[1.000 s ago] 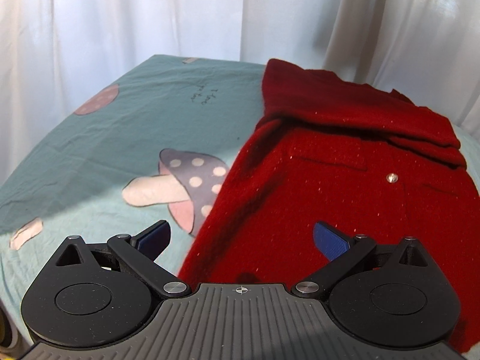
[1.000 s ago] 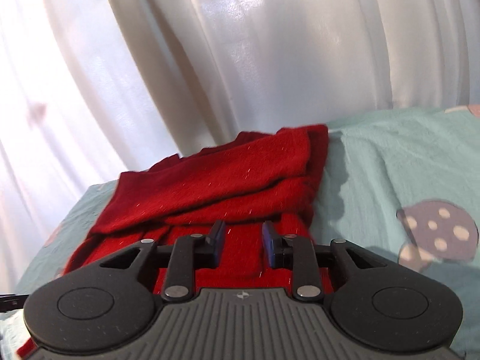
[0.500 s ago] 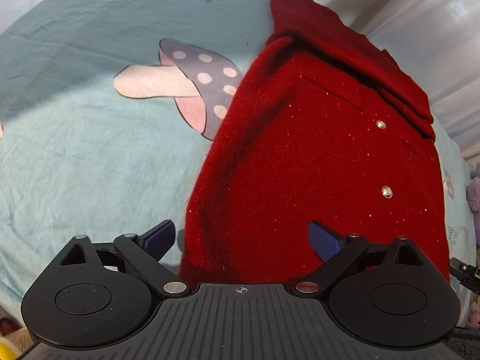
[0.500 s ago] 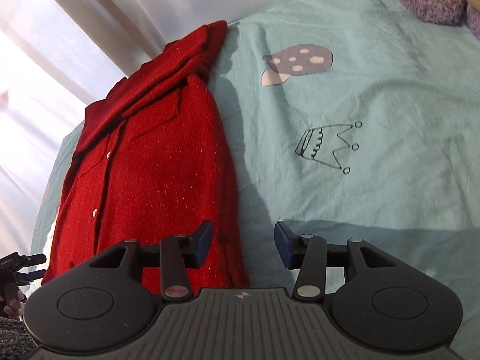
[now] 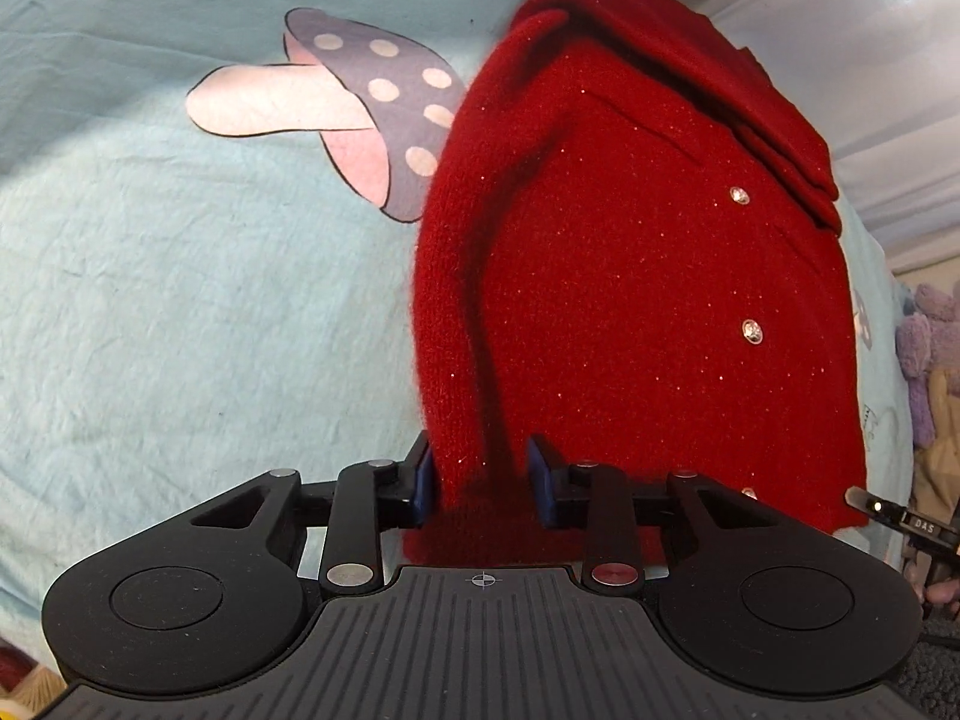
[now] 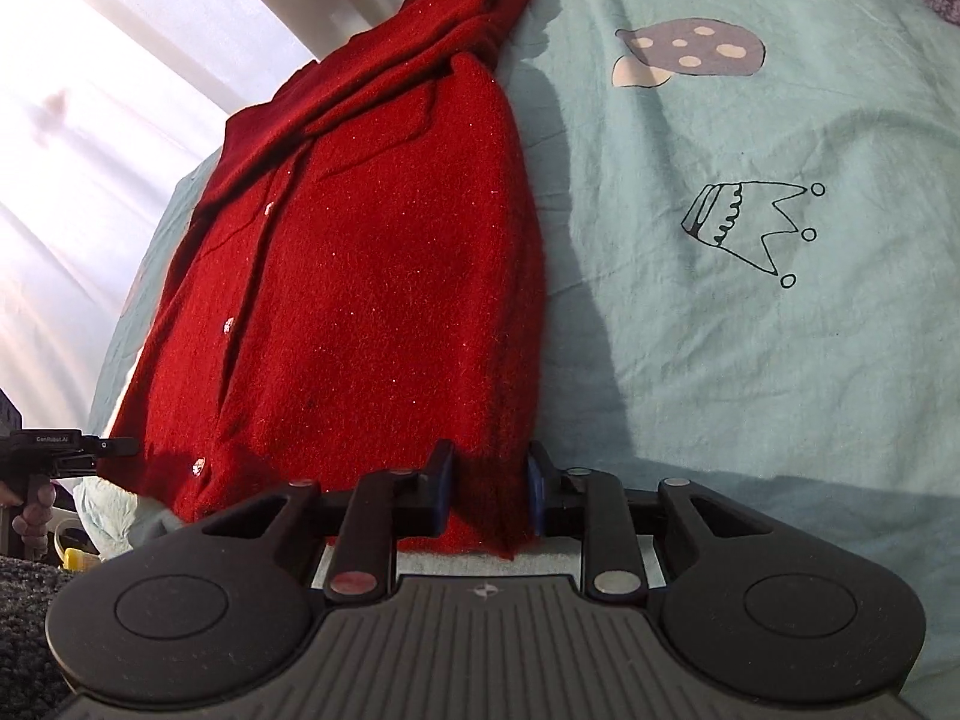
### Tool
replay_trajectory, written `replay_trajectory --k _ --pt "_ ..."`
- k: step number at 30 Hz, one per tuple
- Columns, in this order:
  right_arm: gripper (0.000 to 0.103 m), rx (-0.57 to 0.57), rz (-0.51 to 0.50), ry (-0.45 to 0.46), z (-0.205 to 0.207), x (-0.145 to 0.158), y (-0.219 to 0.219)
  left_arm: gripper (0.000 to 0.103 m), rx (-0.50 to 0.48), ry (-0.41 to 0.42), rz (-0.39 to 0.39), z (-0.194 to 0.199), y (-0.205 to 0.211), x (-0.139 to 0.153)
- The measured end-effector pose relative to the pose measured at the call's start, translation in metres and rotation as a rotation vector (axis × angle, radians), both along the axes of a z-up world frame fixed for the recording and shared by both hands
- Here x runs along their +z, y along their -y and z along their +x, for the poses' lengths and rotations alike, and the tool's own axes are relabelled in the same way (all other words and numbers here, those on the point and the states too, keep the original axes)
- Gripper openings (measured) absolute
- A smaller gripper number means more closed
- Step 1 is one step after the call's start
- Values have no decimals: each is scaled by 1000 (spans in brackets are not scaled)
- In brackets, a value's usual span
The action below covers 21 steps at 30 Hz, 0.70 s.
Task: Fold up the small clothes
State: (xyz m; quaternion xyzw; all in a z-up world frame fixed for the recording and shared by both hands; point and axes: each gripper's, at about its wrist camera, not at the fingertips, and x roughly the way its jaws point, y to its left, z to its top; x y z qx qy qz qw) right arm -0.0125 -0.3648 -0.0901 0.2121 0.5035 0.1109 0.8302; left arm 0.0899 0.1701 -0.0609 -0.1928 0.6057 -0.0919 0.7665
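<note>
Both pairs of jaws have just been closing on the near hem: the left gripper (image 5: 483,483) pinches one bottom corner of the red cardigan (image 5: 630,276), the right gripper (image 6: 487,489) the other. The garment lies flat on the mushroom-print sheet (image 5: 150,300), sleeves folded across its top. A shallow bite risks thick knit slipping free, skewing the fold
</note>
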Motion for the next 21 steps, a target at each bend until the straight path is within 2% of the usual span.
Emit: replay_trajectory --k 1,2,3,5,8,12,14,17,19,21 --pt "25 1 13 -11 2 0 2 32 1 -2 -8 1 0 0" --pt "25 2 24 -18 4 0 2 16 1 -5 -25 2 -1 1" --pt "25 9 31 -25 8 1 2 13 3 -5 -59 2 -1 3" --pt "18 34 56 -23 12 3 2 13 14 10 -128 5 -3 11" --pt "16 21 170 -12 22 10 6 12 22 88 -183 14 2 34" --pt "16 -21 238 100 49 39 12 12 44 241 -243 44 8 76" --pt "16 -41 232 159 67 56 13 12 66 297 -223 62 8 91" --pt "16 -55 167 259 90 80 15 12 96 375 -225 96 5 104" --pt "16 -77 149 321 113 90 19 12 128 397 -225 124 2 103" --pt "16 -123 106 338 138 87 23 12 163 399 -204 150 1 93"
